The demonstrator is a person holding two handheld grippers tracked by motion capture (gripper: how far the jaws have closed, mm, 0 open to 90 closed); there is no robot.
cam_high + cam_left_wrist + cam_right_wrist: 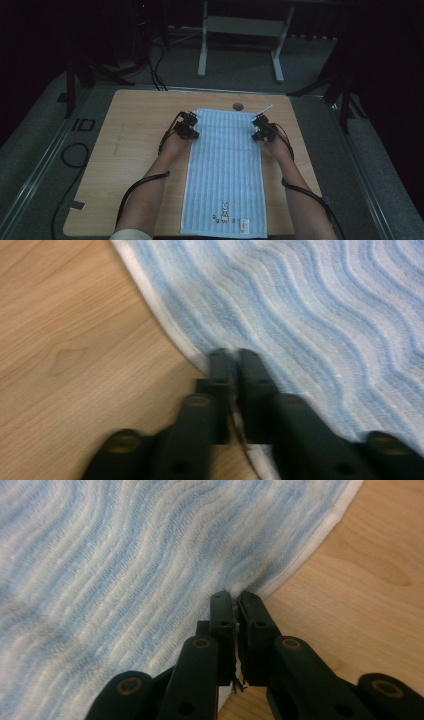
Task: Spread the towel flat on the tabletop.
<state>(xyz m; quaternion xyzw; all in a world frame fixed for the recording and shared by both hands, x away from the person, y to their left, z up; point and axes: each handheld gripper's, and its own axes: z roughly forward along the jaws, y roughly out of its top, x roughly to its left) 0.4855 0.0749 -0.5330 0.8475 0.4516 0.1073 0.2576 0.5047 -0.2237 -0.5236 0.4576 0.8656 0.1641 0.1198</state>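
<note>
— While both hands sit at the far corners of the towel (225,170), what could go wrong?

— Judging by the hold, a slip. Each pinch takes only the thin white hem, so a sharp tug could pull the cloth free on one side, and the towel would then skew across the table (125,150).

— Where does the towel lie?

— Flat along the middle of the table, its printed end at the near edge, its far end short of the far edge.

— And the left gripper (186,126)?

— In its own view (234,357) the jaws are pressed nearly together on the towel's left hem, a sliver of white cloth between them, tips where the cloth meets the wood.

— The right gripper (262,128)?

— Much the same (233,597): jaws almost closed, pinching the right hem, loose threads showing in the narrow gap. Uneven lifting would be my other worry, since it would crease the cloth.
</note>
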